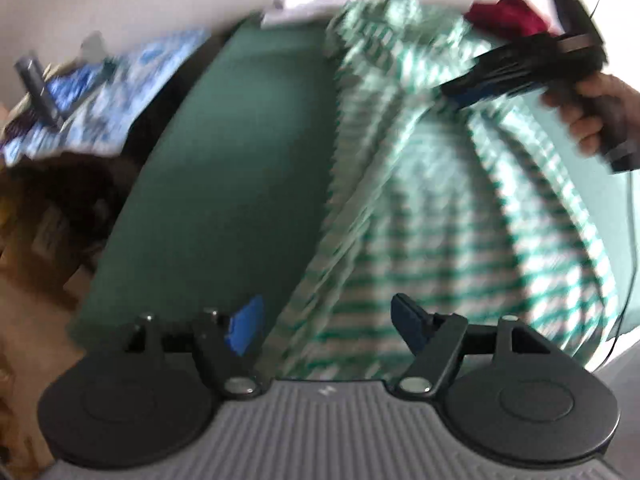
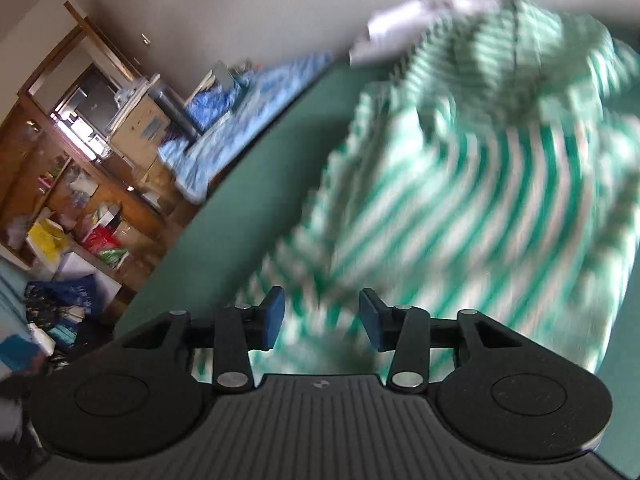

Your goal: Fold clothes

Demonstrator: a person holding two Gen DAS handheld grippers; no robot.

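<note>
A green-and-white striped garment (image 1: 420, 184) lies rumpled on the dark green table cover (image 1: 240, 160). It also fills the right wrist view (image 2: 480, 184), blurred by motion. My left gripper (image 1: 326, 326) is open, its blue pads above the garment's near hem. My right gripper (image 2: 322, 318) is open just above the striped cloth, with nothing between the pads. In the left wrist view the right gripper (image 1: 452, 94) shows at the upper right, held in a hand over the garment's far part.
A dark red cloth (image 1: 508, 12) and white cloth (image 1: 300, 4) lie at the table's far end. A blue patterned bed (image 2: 240, 120) and cluttered wooden shelves (image 2: 80, 160) stand to the left. The table's left edge (image 2: 192, 240) drops to the floor.
</note>
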